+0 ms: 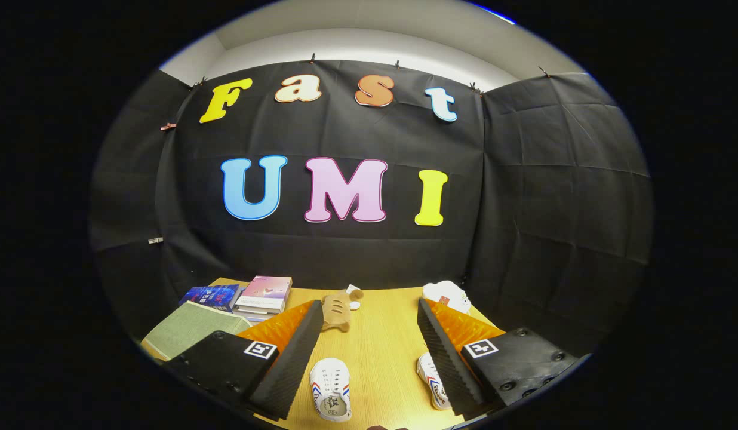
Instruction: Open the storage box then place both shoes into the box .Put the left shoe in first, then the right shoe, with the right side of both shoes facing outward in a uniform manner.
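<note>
Wood-grain tabletop (381, 352) ran from beneath the gripper (369, 358) out to the booth's black cloth wall. Its fingers stood spread wide, holding nothing. Nearest, one small white shoe (331, 389) lay between them, toe pointing away; a second shoe (431, 379) lay beside the right finger, partly hidden by it. Which was the left shoe I could not tell. No storage box was identifiable here, so the step in hand was judged to be finding and opening it before touching either shoe.

To do that well, the gripper would need to lift clear of the shoes and turn, so neither got nudged out of line. Open table lay straight ahead. Beyond the left finger sat a green book (190, 334), then a stack of books (264, 295); a plush toy (337, 310) lay mid-table, and a white object (446, 295) near the far edge.
</note>
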The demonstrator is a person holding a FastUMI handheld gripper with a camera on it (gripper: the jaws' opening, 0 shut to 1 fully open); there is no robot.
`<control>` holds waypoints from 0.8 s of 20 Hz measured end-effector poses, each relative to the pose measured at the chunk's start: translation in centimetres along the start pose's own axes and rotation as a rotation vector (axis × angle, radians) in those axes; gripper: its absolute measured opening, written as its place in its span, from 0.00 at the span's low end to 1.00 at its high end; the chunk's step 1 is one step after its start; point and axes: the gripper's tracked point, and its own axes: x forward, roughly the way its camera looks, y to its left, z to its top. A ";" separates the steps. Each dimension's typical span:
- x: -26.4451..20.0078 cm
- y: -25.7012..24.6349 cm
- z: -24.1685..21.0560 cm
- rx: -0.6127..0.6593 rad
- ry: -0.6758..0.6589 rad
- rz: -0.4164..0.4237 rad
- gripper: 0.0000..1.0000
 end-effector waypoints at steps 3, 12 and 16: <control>0.3 0.2 -0.2 0.004 0.010 0.005 0.97; 1.4 1.3 -2.6 0.024 0.099 0.047 0.97; 2.1 3.4 -5.2 0.055 0.205 0.149 0.98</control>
